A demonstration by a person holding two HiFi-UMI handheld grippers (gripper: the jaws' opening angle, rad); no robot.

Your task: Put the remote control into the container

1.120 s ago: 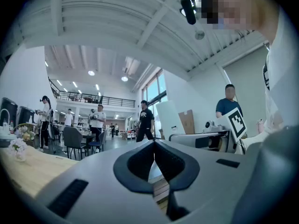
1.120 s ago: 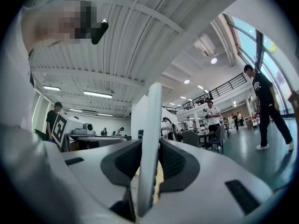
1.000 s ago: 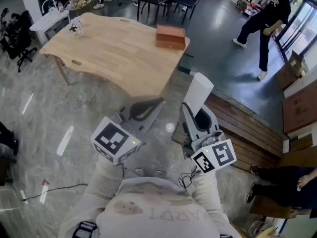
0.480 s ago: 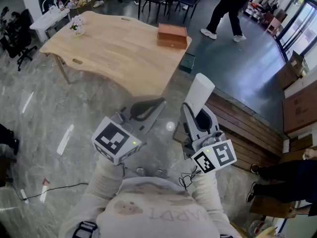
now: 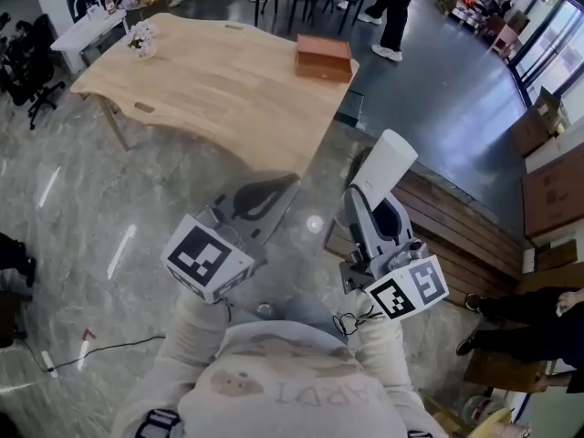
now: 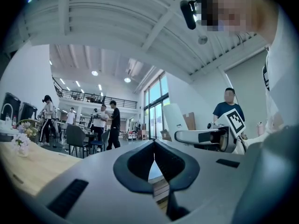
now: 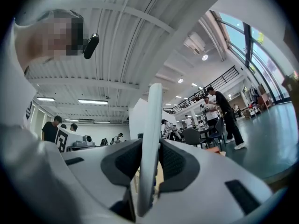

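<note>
Remote control (image 7: 148,148) sits clamped between the jaws of the right gripper (image 7: 150,158), and that gripper's own view gives only its thin white edge, standing upright between the two dark pads. From the head view we get the broad face instead: the remote control (image 5: 385,164) is a plain white slab, long and flat with rounded corners, sticking up and forward out of the right gripper (image 5: 370,210). No buttons can be made out on it from here. The left gripper view catches it from the side, the white remote (image 6: 174,120) rising off the far end of the other tool.

Over to the left gripper (image 6: 154,146): jaws closed, pads meeting at the tips, nothing between them. In the head view the left gripper (image 5: 266,194) is held just beside the right one, both above the grey stone floor (image 5: 137,199).

Well ahead stands a wooden table (image 5: 210,89), with a closed wooden box (image 5: 323,57) at its far corner and flowers (image 5: 140,37) at the opposite end.
</note>
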